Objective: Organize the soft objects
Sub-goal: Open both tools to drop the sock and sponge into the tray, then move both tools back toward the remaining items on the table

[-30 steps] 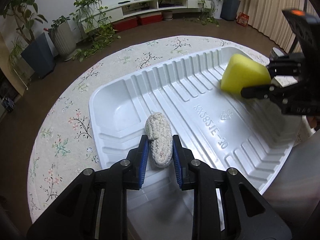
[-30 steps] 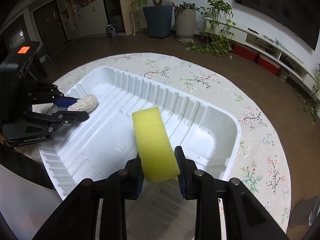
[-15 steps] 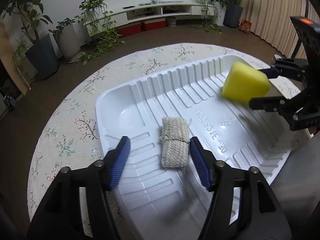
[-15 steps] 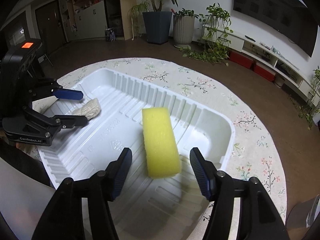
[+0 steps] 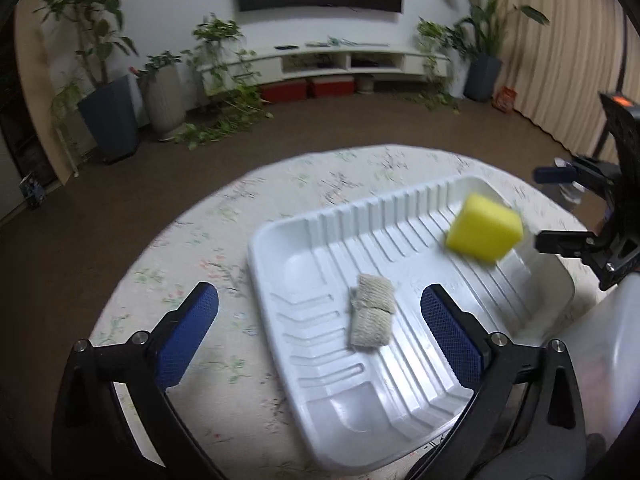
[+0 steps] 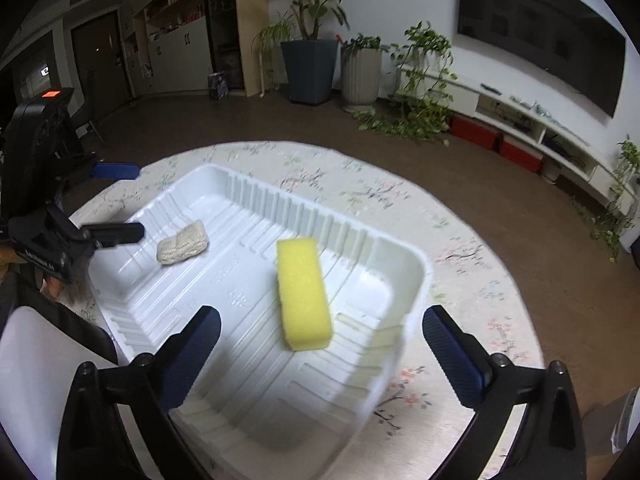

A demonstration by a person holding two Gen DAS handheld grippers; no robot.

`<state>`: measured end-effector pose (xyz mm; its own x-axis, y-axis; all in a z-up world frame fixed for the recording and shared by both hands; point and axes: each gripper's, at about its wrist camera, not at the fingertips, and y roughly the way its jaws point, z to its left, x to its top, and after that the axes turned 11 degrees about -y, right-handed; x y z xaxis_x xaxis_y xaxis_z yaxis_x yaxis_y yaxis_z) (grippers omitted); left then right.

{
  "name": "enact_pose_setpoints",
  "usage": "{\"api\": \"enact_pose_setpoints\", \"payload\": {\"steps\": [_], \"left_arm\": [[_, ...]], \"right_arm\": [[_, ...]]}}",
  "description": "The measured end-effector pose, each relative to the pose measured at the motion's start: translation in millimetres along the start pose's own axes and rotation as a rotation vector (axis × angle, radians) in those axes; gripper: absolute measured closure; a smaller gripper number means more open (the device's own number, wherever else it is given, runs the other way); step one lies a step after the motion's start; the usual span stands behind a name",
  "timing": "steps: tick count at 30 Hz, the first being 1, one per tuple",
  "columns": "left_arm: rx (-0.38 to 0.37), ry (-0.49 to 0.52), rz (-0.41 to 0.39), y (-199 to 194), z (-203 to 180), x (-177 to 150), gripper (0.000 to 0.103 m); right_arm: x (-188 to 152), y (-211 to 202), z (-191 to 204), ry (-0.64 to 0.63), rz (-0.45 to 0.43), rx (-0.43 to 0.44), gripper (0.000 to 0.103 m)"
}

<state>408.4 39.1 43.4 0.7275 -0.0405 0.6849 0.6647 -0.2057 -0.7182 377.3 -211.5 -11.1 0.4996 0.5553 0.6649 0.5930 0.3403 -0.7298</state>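
A white ribbed plastic tray (image 5: 280,320) (image 6: 416,264) sits on a round floral table. A beige knitted roll (image 5: 371,322) (image 6: 183,242) lies in the tray, apart from a yellow sponge (image 5: 484,233) (image 6: 303,294) lying in it too. My left gripper (image 5: 320,320) (image 6: 120,200) is wide open and raised above and behind the roll. My right gripper (image 6: 322,334) (image 5: 552,208) is wide open, pulled back from the sponge. Neither holds anything.
The floral tablecloth (image 5: 192,280) runs around the tray. The table's edge drops to a brown floor (image 5: 100,216). Potted plants (image 6: 308,68) and a low white shelf (image 5: 344,60) stand far back. A white cloth (image 6: 36,380) lies at the near edge.
Both grippers have opened wide and let go. The roll and the sponge now lie in the tray. Both grippers have pulled back and up.
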Motion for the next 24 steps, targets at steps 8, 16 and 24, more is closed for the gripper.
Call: {"api": "enact_pose_setpoints", "payload": {"steps": [8,16,24], "left_arm": [[0.034,-0.048,-0.048,-22.8,12.0,3.9,0.0],[0.056,-0.086,-0.114,-75.0,23.6,-4.3,0.0],[0.065,-0.103,-0.168,-150.9,24.6,-45.3,0.0]], "right_arm": [[0.6,-28.7,-11.6,0.024,-0.032,-0.084,0.0],[-4.9,-75.5,-24.3,0.066,-0.066,-0.152,0.0],[-27.2,-147.7,-22.1,0.138,-0.127,-0.17,0.0]]}}
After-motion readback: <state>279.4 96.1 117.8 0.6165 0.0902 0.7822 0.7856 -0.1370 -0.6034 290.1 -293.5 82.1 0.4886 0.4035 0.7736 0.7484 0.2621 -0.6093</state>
